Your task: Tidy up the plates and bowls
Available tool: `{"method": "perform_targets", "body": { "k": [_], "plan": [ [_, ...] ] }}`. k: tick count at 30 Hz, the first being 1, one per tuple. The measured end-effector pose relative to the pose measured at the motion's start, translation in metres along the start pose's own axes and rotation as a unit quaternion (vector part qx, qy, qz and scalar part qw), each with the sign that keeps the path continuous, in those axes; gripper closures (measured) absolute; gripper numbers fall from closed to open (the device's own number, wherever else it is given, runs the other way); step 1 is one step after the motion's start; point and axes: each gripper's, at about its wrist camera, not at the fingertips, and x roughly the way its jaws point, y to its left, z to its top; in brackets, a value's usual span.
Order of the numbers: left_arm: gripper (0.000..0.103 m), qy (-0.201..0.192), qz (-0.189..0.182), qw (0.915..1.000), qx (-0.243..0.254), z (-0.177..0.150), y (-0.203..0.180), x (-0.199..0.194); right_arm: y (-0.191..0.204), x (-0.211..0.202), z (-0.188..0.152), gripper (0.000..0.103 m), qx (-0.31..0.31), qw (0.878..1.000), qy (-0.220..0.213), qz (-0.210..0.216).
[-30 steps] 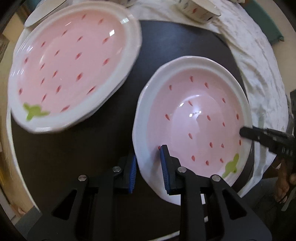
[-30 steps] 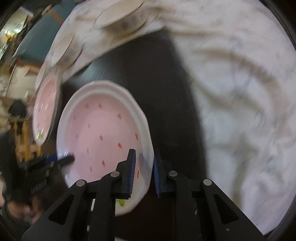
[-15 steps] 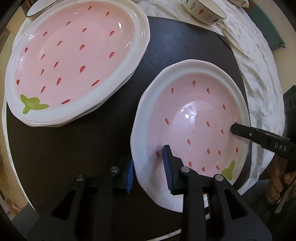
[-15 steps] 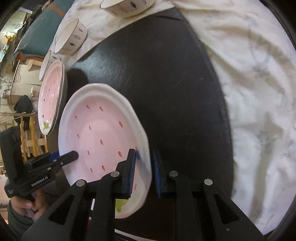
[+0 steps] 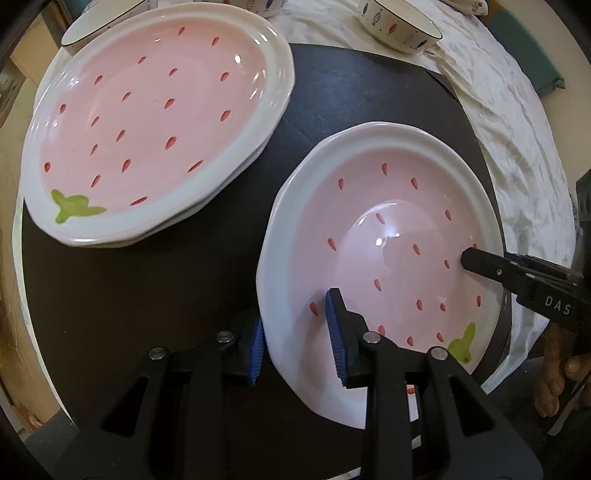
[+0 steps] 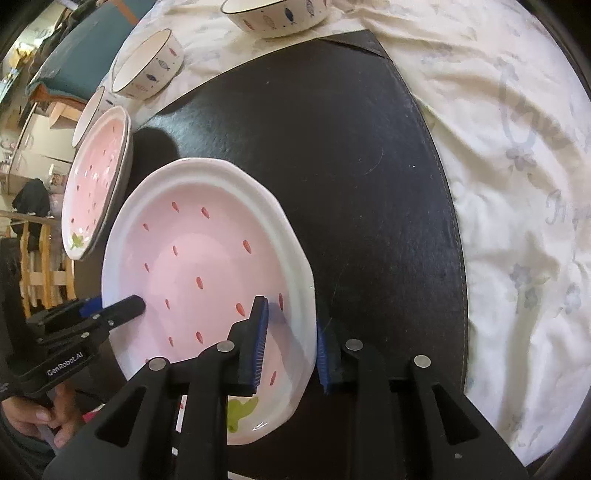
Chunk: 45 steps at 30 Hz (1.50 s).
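Observation:
A pink strawberry-pattern plate with a white rim lies on the black mat. My left gripper straddles its near-left rim, blue pads standing off it on either side, open. My right gripper straddles the opposite rim; its jaws are opening, with the rim loose between them. One finger of the right gripper reaches over the plate in the left wrist view, and a left finger shows in the right wrist view. A stack of matching pink plates sits beside it.
Fish-pattern bowls stand on the white tablecloth beyond the mat. A shallow white dish lies behind the stack. A person's hand holds the left gripper. The table edge runs close below both grippers.
The right gripper's jaws have spread apart off the plate's rim. The left gripper's gap has grown slightly. The right wrist view has shifted along the table and is sharp again.

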Motion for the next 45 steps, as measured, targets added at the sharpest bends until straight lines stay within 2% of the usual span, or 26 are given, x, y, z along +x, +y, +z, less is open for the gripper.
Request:
{"method": "perform_targets", "body": {
  "k": [6,12,19,24,27,29,32,37,40,45],
  "plan": [
    [0.077,-0.006,0.014,0.9999,-0.007,-0.012,0.006,-0.014,0.015,0.001,-0.012,0.075,-0.019,1.0,0.001,-0.003],
    [0.077,-0.039,0.014,0.9991,-0.002,-0.025,0.01,-0.042,0.029,-0.013,-0.028,0.075,-0.034,0.999,-0.014,0.015],
    [0.077,-0.098,0.007,0.9951,-0.003,-0.028,0.021,-0.083,0.044,-0.047,-0.039,0.075,-0.059,0.994,-0.063,0.063],
    [0.077,-0.118,-0.008,0.9928,-0.019,-0.025,0.037,-0.105,0.057,-0.072,-0.039,0.075,-0.064,0.987,-0.111,0.094],
    [0.077,-0.124,-0.004,0.992,-0.022,-0.023,0.04,-0.114,0.068,-0.081,-0.032,0.075,-0.072,0.984,-0.133,0.097],
    [0.077,-0.133,0.003,0.9908,-0.021,-0.018,0.043,-0.122,0.078,-0.086,-0.027,0.075,-0.082,0.981,-0.152,0.084],
    [0.077,-0.135,0.01,0.9903,-0.029,-0.005,0.051,-0.13,0.088,-0.091,-0.015,0.075,-0.093,0.979,-0.161,0.081],
    [0.077,-0.136,0.019,0.9887,-0.06,0.019,0.079,-0.141,0.11,-0.089,0.014,0.075,-0.114,0.977,-0.159,0.085],
    [0.077,-0.14,0.036,0.9868,-0.073,0.032,0.095,-0.143,0.128,-0.084,0.033,0.075,-0.136,0.974,-0.157,0.092],
    [0.077,-0.131,0.06,0.9852,-0.093,0.053,0.119,-0.134,0.153,-0.06,0.065,0.075,-0.159,0.972,-0.144,0.094]
  ]
}}
